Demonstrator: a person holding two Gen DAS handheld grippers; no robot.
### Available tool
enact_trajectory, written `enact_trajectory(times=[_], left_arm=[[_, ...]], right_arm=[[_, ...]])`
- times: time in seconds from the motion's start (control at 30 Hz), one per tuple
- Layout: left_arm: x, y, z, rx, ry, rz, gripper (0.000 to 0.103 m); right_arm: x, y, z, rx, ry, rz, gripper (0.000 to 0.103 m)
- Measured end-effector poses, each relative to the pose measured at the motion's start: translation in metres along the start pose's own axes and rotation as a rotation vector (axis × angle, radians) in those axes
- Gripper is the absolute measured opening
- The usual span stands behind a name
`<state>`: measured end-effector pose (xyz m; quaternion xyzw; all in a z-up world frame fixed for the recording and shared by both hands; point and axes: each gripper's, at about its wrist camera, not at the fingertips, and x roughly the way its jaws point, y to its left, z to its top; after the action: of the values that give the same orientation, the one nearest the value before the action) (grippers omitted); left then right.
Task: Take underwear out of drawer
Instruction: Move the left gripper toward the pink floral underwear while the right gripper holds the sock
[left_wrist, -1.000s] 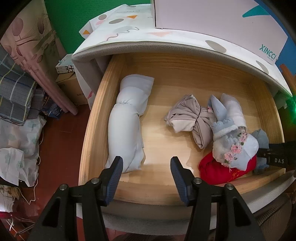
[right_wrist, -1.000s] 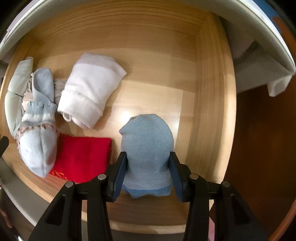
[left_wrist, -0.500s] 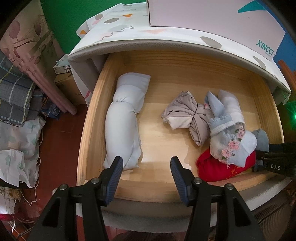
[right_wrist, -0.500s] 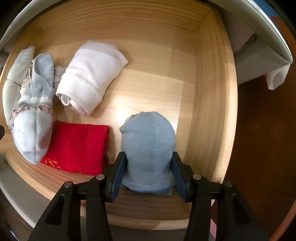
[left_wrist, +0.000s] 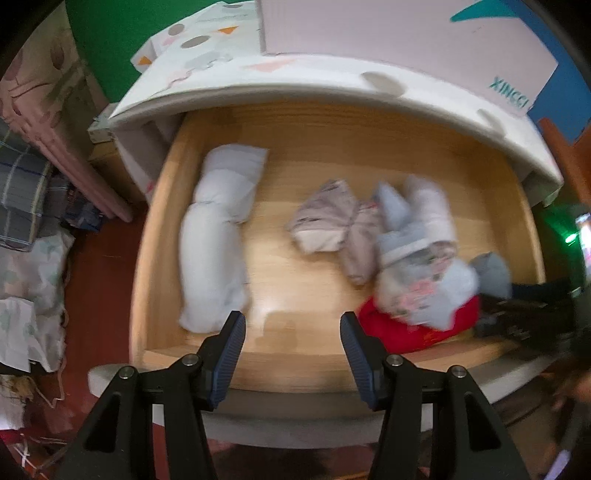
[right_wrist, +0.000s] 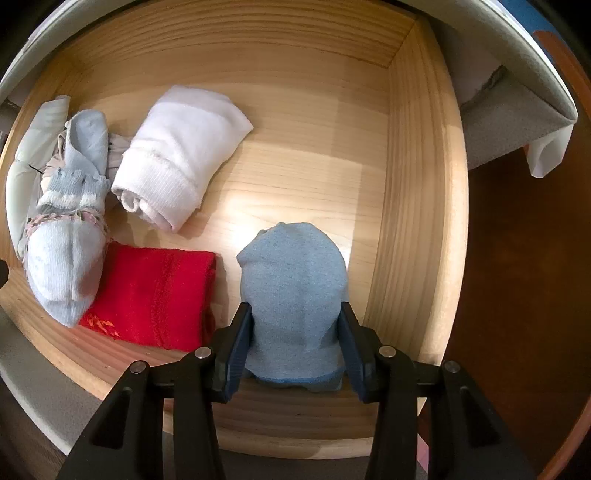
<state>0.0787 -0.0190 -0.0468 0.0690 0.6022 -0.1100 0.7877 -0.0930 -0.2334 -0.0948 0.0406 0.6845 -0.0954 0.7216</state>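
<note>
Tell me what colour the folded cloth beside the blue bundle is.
Red, with small orange stitching; clearest in the right wrist view.

The drawer (right_wrist: 413, 192) is smooth, pale, faintly glossy wood; the blue bundle (right_wrist: 295, 288) is matt knitted cloth.

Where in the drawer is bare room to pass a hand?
Bare wood lies between the white roll and the grey bundle, and along the back wall. The front right corner is crowded: red cloth, blue bundle, socks.

Pale-blue rolled underwear (right_wrist: 293, 291) upright between the jaws (near the wooden drawer's (right_wrist: 413, 206) right wall)
</note>
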Motion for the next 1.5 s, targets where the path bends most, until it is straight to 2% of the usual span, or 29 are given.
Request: enact_trajectory(times=[0.13, 0.23, 0.47, 0.63, 0.83, 0.9, 1.23, 1.3, 1.33, 1.43, 1.5], left_arm=[[-0.011, -0.022, 0.015, -0.010, 0.004, -0.055, 0.055], [-0.015, -0.041, 0.028, 0.005, 0.009, -0.069, 0.055], [0.008, -0.071, 0.040, 0.005, 0.079, -0.081, 0.055], [0.025, -0.076, 0.048, -0.043, 0.094, -0.094, 0.055], [0.048, -0.086, 0.046, 0.003, 0.137, -0.062, 0.055], [0.053, -0.087, 0.044, 0.015, 0.135, -0.055, 0.060], [0.057, -0.065, 0.035, -0.030, 0.143, -0.149, 0.062], [0.055, -0.064, 0.036, -0.015, 0.134, -0.147, 0.059], [0.054, -0.065, 0.035, 0.000, 0.130, -0.152, 0.050], [0.048, -0.068, 0.033, 0.033, 0.109, -0.157, 0.037], [0.044, -0.068, 0.034, 0.051, 0.094, -0.156, 0.033]], right_arm=[[-0.004, -0.006, -0.002, 0.000, -0.001, 0.003, 0.043], [-0.008, -0.010, 0.001, -0.001, -0.002, 0.006, 0.043], [-0.012, -0.011, 0.001, 0.002, -0.008, 0.020, 0.043], [-0.013, -0.010, 0.002, 0.003, -0.012, 0.028, 0.043], [-0.015, -0.007, 0.005, -0.002, -0.008, 0.024, 0.043], [-0.015, -0.006, 0.006, -0.004, -0.008, 0.023, 0.043], [-0.014, -0.002, 0.012, -0.009, -0.006, 0.021, 0.044], [-0.014, -0.002, 0.012, -0.009, -0.006, 0.021, 0.044], [-0.014, -0.002, 0.012, -0.009, -0.006, 0.021, 0.044], [-0.014, -0.003, 0.012, -0.009, -0.006, 0.021, 0.044], [-0.014, -0.003, 0.012, -0.010, -0.006, 0.022, 0.044]])
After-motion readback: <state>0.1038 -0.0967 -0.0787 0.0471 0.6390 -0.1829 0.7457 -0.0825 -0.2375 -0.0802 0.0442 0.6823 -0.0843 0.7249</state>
